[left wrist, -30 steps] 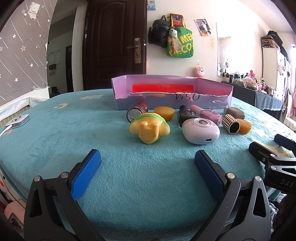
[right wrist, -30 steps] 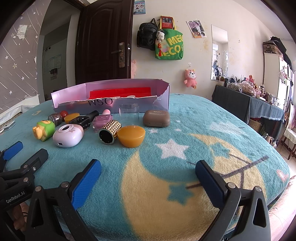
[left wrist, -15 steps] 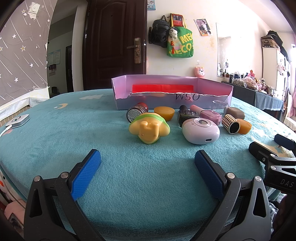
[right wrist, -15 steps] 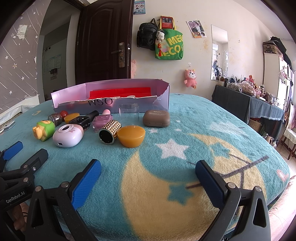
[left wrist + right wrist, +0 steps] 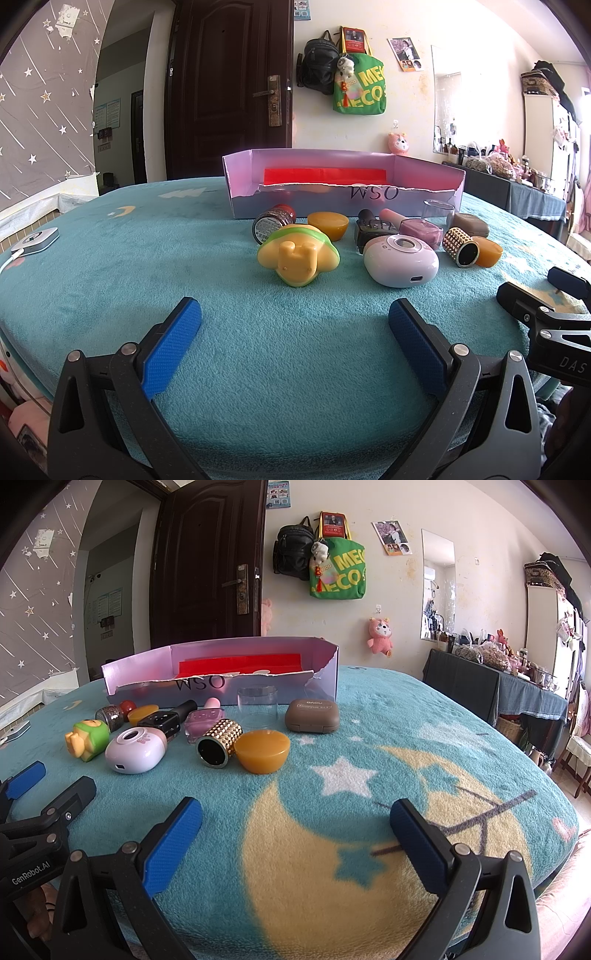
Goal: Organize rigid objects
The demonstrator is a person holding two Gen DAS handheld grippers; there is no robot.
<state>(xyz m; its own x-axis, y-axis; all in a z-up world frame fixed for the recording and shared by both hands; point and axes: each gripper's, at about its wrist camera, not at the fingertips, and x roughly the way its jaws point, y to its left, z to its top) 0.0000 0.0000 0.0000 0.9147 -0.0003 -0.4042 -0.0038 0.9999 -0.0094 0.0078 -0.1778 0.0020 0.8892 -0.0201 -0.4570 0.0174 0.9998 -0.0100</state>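
Observation:
A lilac cardboard box [image 5: 343,199] with a red lining stands at the back of the teal blanket; it also shows in the right wrist view [image 5: 221,683]. In front of it lie a yellow-green toy [image 5: 297,254], a white-pink round device [image 5: 400,264], a gold studded cylinder [image 5: 219,744], an orange bowl [image 5: 262,750], a brown case [image 5: 312,720], a clear cup [image 5: 257,706], a pink bottle [image 5: 204,720], a black bottle [image 5: 168,720] and a glitter jar [image 5: 271,223]. My left gripper [image 5: 294,325] is open and empty, short of the toy. My right gripper [image 5: 295,825] is open and empty, short of the orange bowl.
A white charger puck [image 5: 35,240] with a cable lies at the blanket's far left edge. A dark side table [image 5: 495,690] with clutter stands at the right. The blanket's rim drops off at the right and near sides.

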